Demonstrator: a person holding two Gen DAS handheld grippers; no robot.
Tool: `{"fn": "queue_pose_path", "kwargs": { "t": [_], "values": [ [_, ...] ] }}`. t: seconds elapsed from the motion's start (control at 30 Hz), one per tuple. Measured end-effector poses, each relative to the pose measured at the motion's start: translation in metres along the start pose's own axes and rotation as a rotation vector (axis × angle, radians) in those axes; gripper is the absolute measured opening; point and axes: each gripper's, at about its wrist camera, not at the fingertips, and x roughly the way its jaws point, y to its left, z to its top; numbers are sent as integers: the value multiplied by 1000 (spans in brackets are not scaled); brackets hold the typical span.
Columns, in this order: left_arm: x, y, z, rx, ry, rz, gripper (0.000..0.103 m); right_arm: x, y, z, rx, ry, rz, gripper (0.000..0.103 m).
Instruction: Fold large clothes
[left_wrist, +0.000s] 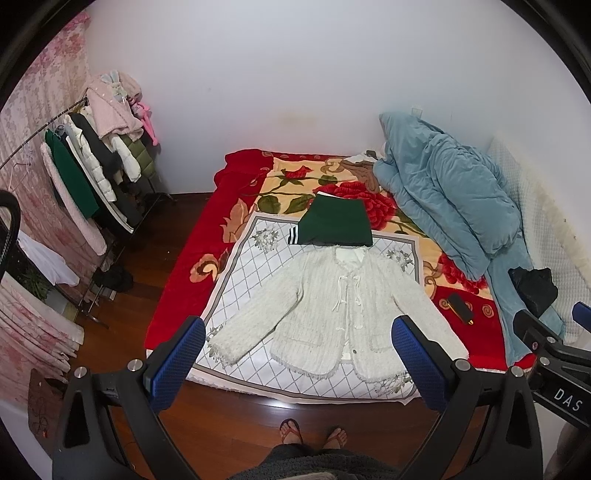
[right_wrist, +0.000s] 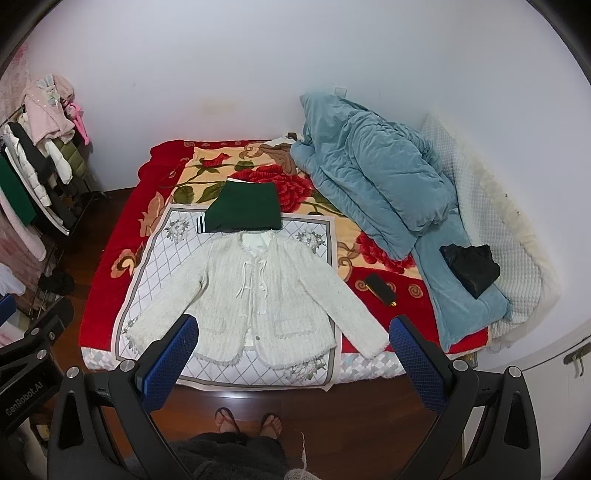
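A white tweed jacket (left_wrist: 332, 310) lies flat, front up and sleeves spread, on a white diamond-patterned cloth (left_wrist: 255, 266) on the bed; it also shows in the right wrist view (right_wrist: 258, 291). A folded dark green garment (left_wrist: 338, 221) with striped trim sits just beyond its collar, also in the right wrist view (right_wrist: 243, 210). My left gripper (left_wrist: 299, 347) is open and empty, held above the bed's near edge. My right gripper (right_wrist: 293, 343) is open and empty too, beside it.
A blue duvet (right_wrist: 373, 173) is heaped at the right of the bed, with a black bag (right_wrist: 471, 267) and a small black case (right_wrist: 380, 290) near it. A clothes rack (left_wrist: 92, 166) stands at left. The person's sandalled feet (left_wrist: 314, 435) stand on the wooden floor.
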Motion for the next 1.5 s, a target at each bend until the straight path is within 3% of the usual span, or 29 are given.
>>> {"fn": "queue_pose_path", "kwargs": {
  "t": [0.77, 1.07, 1.2, 1.27, 1.4, 1.5],
  "values": [
    [-4, -8, 18, -2, -19, -15, 103, -8, 1, 4, 1, -6, -1, 103],
    [21, 0, 28, 14, -48, -12, 103, -2, 4, 14, 28, 0, -10, 103],
    [62, -2, 32, 47, -130, 9, 103, 34, -9, 20, 91, -23, -20, 103],
    [88, -2, 29, 62, -141, 39, 103, 74, -25, 20, 146, -19, -42, 103],
    [165, -17, 31, 76, -63, 74, 103, 165, -72, 0, 304, 95, -74, 103],
    [222, -34, 26, 101, -16, 110, 103, 237, -123, -27, 443, 200, -105, 88]
  ]
}}
